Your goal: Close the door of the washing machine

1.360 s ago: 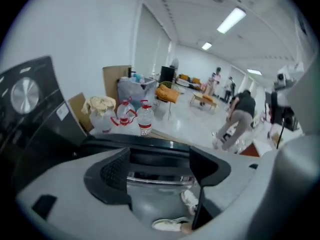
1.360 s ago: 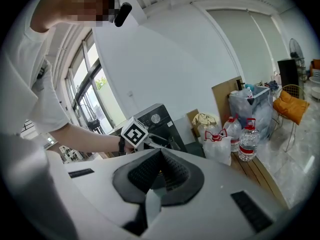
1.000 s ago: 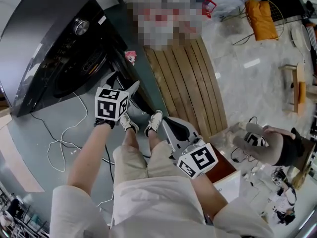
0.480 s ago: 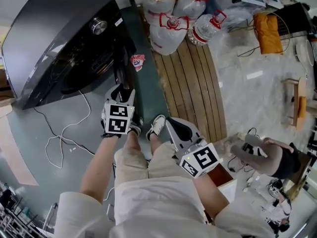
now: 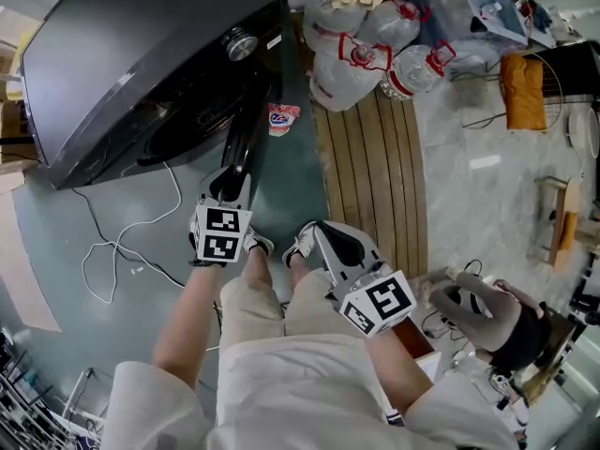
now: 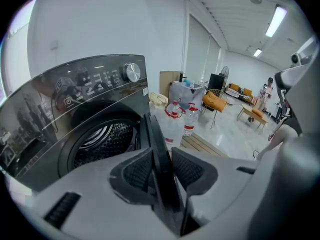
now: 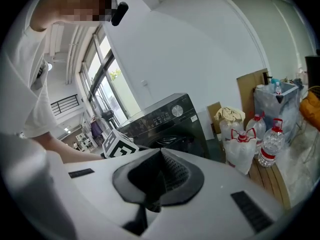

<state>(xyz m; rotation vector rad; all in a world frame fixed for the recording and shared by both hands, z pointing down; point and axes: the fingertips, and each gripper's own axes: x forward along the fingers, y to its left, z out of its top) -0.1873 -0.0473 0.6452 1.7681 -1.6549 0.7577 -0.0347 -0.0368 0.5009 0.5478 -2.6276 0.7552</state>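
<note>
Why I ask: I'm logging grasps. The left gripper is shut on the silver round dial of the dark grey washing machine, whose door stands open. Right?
Wrong grip target. The left gripper view shows the left gripper shut on the edge of the open black round door; the silver round dial sits untouched on the panel of the dark grey washing machine.

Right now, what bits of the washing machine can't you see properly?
The door: left gripper view shows only its edge; its lower part sits hidden between the fingers of the left gripper.
The drum: just darkness in head view; the left gripper's body covers its bottom in left gripper view.
The panel labels: too small and shiny to read.
</note>
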